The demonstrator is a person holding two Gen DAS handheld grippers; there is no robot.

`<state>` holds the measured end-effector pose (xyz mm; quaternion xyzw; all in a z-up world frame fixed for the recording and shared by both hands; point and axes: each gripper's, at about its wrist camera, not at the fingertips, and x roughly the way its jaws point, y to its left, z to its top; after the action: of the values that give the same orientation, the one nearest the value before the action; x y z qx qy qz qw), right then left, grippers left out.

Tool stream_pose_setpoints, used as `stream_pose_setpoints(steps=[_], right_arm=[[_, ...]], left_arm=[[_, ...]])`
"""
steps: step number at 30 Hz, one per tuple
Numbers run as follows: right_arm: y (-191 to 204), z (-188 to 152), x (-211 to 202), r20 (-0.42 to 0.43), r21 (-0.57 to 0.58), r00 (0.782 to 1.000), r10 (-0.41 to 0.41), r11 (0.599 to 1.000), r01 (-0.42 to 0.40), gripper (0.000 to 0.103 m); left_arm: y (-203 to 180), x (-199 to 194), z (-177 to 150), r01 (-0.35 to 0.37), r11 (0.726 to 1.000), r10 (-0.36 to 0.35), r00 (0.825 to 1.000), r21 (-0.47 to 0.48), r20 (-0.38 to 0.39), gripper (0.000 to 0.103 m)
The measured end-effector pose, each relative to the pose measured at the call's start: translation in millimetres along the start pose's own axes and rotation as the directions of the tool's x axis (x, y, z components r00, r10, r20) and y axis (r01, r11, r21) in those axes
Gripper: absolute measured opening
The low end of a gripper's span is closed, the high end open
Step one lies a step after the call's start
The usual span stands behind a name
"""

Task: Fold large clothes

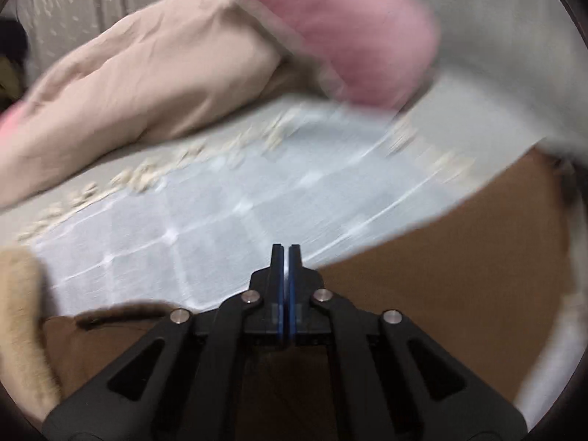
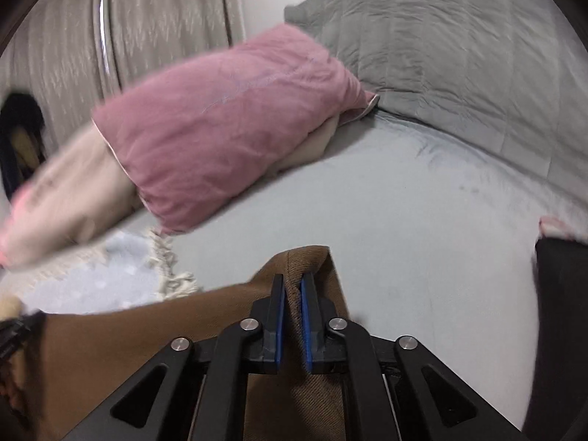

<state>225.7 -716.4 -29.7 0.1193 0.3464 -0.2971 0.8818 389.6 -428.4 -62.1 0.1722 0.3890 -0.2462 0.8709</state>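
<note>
Left gripper (image 1: 286,253) had its jaws closed, blue pads nearly touching, with no cloth visibly caught at the tips. The brown garment (image 1: 441,257) lay under and to the right of it, spreading from below the linkage out toward the right edge of the left wrist view; a dark furry trim of the same garment showed at lower left of the fingers. Whether fabric was pinched lower down between the pads could not be told (the view was blurred).

Right gripper (image 2: 293,283) was clamped on a fold of the brown garment (image 2: 305,261): a ridge of ribbed brown cloth stood pinched between the two blue pads and rose just past the tips. The rest of the garment trailed down under the linkage and off to the left.

Beyond both grippers lay the pale blue bed sheet (image 2: 404,202). A fringed light-blue blanket (image 2: 110,279) lay left of the right gripper, touching the garment's edge. A pink pillow (image 2: 228,128) rested on a beige pillow (image 1: 147,84), well apart from the garment. A grey quilt (image 2: 441,36) was bunched at the far right.
</note>
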Motion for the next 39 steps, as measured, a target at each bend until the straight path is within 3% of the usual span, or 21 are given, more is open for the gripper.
stream_pose_setpoints(steps=[2,5,7,9,11,15,18,19,20,23,25,26,29,35,37,39], right_arm=[[1,4,-3,-0.010,0.014,0.999,-0.049,0.999,0.049,0.015],[-12,-4,-23,-0.026,0.010,0.999,-0.027,1.000,0.027,0.030],[-24,-16,-32,-0.059,-0.024,0.997,-0.042,0.999,0.041,0.032],[-46,-33,-38,-0.136,-0.010,0.990,0.023,1.000,-0.025,0.034],[-62,-50,-37,-0.232,0.043,0.966,0.113,0.993,-0.106,0.039],[-81,-71,-33,-0.321,0.159,0.927,0.192,0.976,-0.147,0.041],[-92,-85,-29,-0.356,0.305,0.890,0.283,0.936,-0.176,0.041],[-93,-88,-29,-0.348,0.315,0.889,0.298,0.930,-0.188,0.041],[-92,-87,-31,-0.329,0.293,0.902,0.278,0.938,-0.182,0.041],[-87,-79,-34,-0.264,0.214,0.936,0.233,0.960,-0.179,0.041],[-83,-73,-31,-0.249,0.191,0.931,0.267,0.956,-0.223,0.041],[-84,-71,-27,-0.254,0.185,0.928,0.272,0.956,-0.229,0.041],[-83,-66,-11,-0.284,0.175,0.924,0.257,0.961,-0.214,0.041],[-82,-72,7,-0.334,0.196,0.896,0.293,0.951,-0.238,0.041],[-83,-71,-1,-0.297,0.189,0.905,0.305,0.948,-0.258,0.037],[-82,-70,-9,-0.276,0.182,0.891,0.360,0.930,-0.319,0.008]], left_arm=[[1,6,-3,-0.028,0.999,0.027,0.999,-0.020,-0.034,0.003],[9,-19,-3,0.007,0.999,-0.006,1.000,-0.039,0.027,0.006],[7,-40,-8,0.017,1.000,-0.017,0.998,0.004,0.061,0.009],[4,-53,-13,0.065,0.997,-0.067,0.996,0.033,0.054,0.018],[-4,-69,-26,0.142,0.988,-0.144,0.989,0.055,0.035,0.029],[-27,-106,-59,0.287,0.945,-0.298,0.953,0.158,0.048,0.033],[-60,-127,-83,0.383,0.878,-0.407,0.913,0.288,0.026,0.033],[-72,-130,-90,0.405,0.850,-0.431,0.902,0.336,0.003,0.033],[-80,-131,-93,0.413,0.832,-0.439,0.898,0.371,-0.016,0.033],[-105,-122,-98,0.414,0.801,-0.430,0.901,0.434,-0.065,0.033],[-110,-114,-95,0.434,0.799,-0.439,0.894,0.416,-0.090,0.033],[-113,-109,-92,0.461,0.794,-0.457,0.882,0.397,-0.112,0.033],[-118,-101,-85,0.500,0.783,-0.490,0.862,0.370,-0.129,0.033],[-134,-98,-85,0.468,0.793,-0.462,0.879,0.391,-0.116,0.033],[-138,-92,-84,0.446,0.800,-0.437,0.891,0.401,-0.119,0.033],[-141,-88,-83,0.428,0.805,-0.421,0.900,0.410,-0.114,0.033]])
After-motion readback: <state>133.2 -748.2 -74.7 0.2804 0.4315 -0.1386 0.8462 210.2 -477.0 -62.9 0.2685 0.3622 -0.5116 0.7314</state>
